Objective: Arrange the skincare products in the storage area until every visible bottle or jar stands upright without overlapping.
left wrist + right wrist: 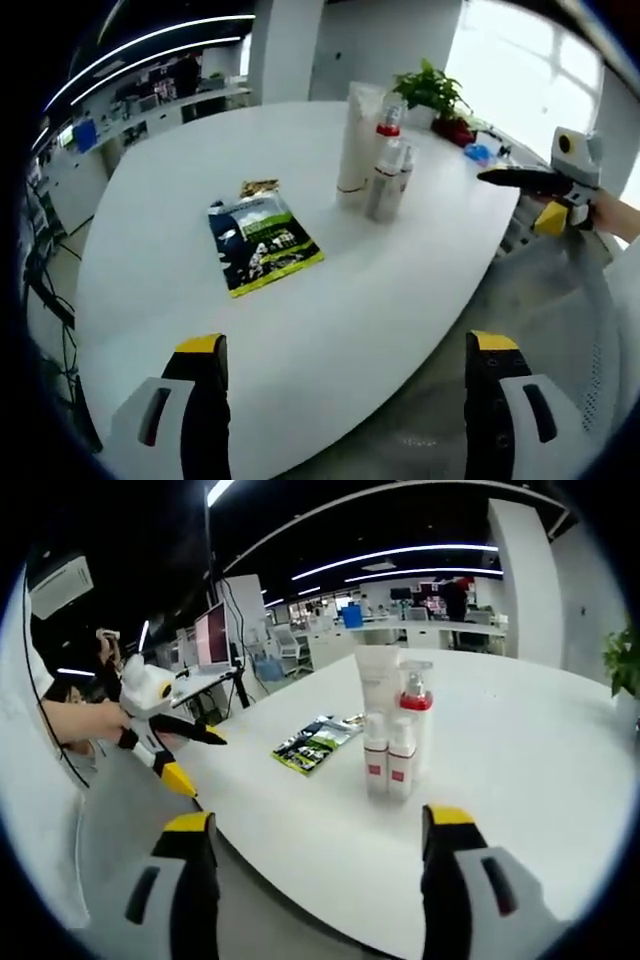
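On the white counter (pixel 330 300) the skincare bottles (pixel 395 742) stand upright, clustered (a flat packet (pixel 262 243) beside them). They lie ahead of the right tongs (pixel 318 832), likely the nearer. Both right and left tongs (pixel 345 352) gape empty.

No legible text; print on sachet (pixel 262 240) and bottle labels (pixel 388 770) too blurred.

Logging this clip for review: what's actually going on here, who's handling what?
A person holds a gripper in each hand over a white table; both are open and hold nothing. The left gripper and right gripper hover near the table's edge. A cluster of skincare bottles stands upright, close together, with a tall white tube behind them. A flat printed packet lies beside them. A potted plant sits at the far side.
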